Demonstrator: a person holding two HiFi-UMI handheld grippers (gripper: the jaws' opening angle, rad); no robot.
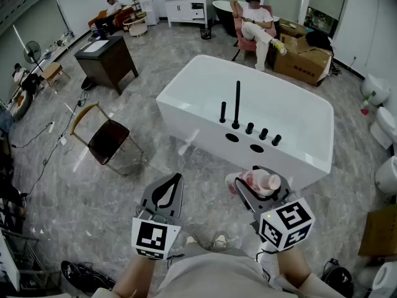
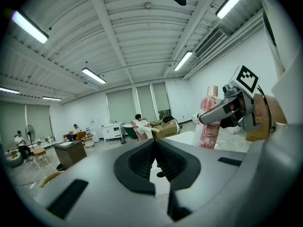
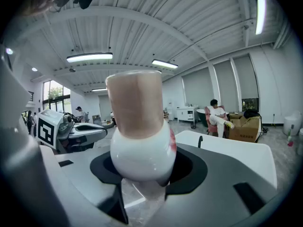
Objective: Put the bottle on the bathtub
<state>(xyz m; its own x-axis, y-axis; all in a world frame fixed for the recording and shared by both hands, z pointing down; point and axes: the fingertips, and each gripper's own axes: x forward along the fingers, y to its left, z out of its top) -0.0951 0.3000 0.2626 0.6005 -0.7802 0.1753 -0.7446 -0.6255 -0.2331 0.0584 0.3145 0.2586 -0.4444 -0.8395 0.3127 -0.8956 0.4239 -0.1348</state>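
Note:
A white and pink bottle with a tan cap lies between the jaws of my right gripper, which is shut on it just short of the near rim of the white bathtub. The bottle fills the right gripper view, cap toward the camera. In the left gripper view the bottle shows at the right, held by the other gripper. My left gripper hangs over the floor to the left, shut with nothing in it. Black taps stand along the tub's near rim.
A wooden chair stands on the floor at the left. A dark desk is further back. A seated person and cardboard boxes are beyond the tub. White toilets line the right edge.

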